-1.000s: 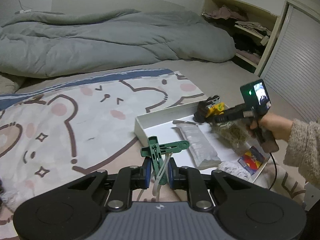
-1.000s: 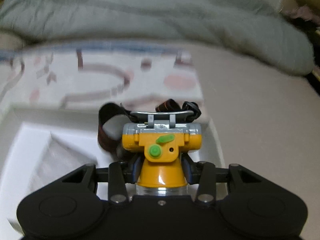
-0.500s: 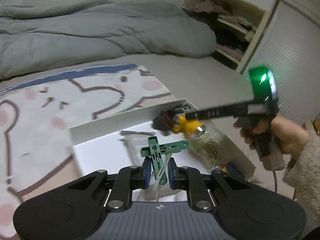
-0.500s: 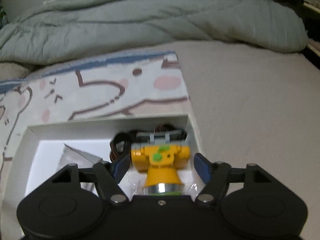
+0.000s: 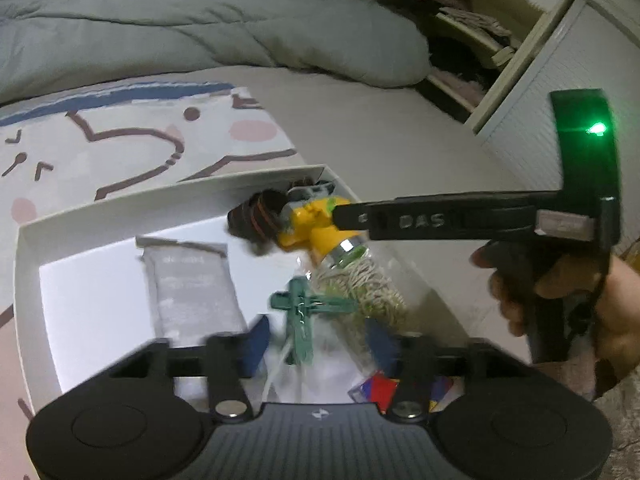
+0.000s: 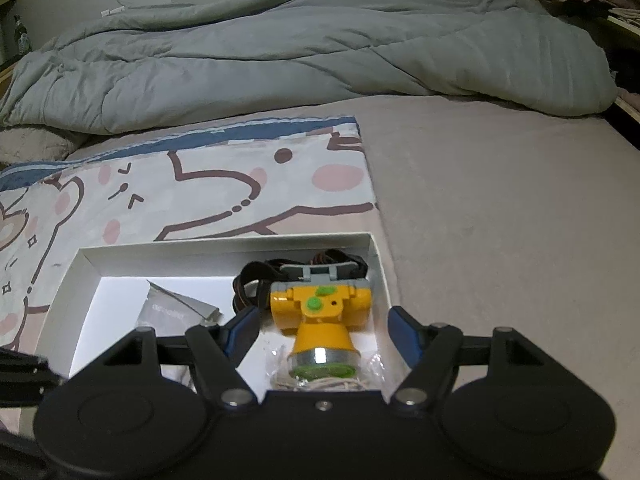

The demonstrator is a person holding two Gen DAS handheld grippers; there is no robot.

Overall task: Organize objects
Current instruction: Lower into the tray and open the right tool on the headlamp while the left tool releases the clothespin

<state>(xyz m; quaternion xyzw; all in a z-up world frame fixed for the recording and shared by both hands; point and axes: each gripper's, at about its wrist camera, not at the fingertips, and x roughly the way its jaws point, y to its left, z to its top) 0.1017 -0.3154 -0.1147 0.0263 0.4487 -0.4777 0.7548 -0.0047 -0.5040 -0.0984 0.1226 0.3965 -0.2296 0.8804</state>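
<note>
A white open box (image 5: pixel 120 216) lies on the bed. In it are a yellow headlamp (image 5: pixel 316 224) with a dark strap, a grey foil packet (image 5: pixel 192 292), a clear bag of string (image 5: pixel 360 284) and a green clothes peg (image 5: pixel 304 316). My left gripper (image 5: pixel 316 340) is open over the box, and the peg lies loose between its fingers. My right gripper (image 6: pixel 320 324) is open, its fingers on either side of the headlamp (image 6: pixel 320 312), which rests in the box's far right corner (image 6: pixel 372 240). The right gripper also shows in the left wrist view (image 5: pixel 352 216).
A cartoon-print blanket (image 6: pixel 200 192) lies under the box. A grey duvet (image 6: pixel 280 48) is heaped at the back of the bed. An open wardrobe with shelves (image 5: pixel 480 40) stands at the right. A colourful small packet (image 5: pixel 380 388) lies at the box's near end.
Both grippers have opened. The right let the headlamp down into the box and the left let go of the green peg over the box. The left gripper moved in over the box.
</note>
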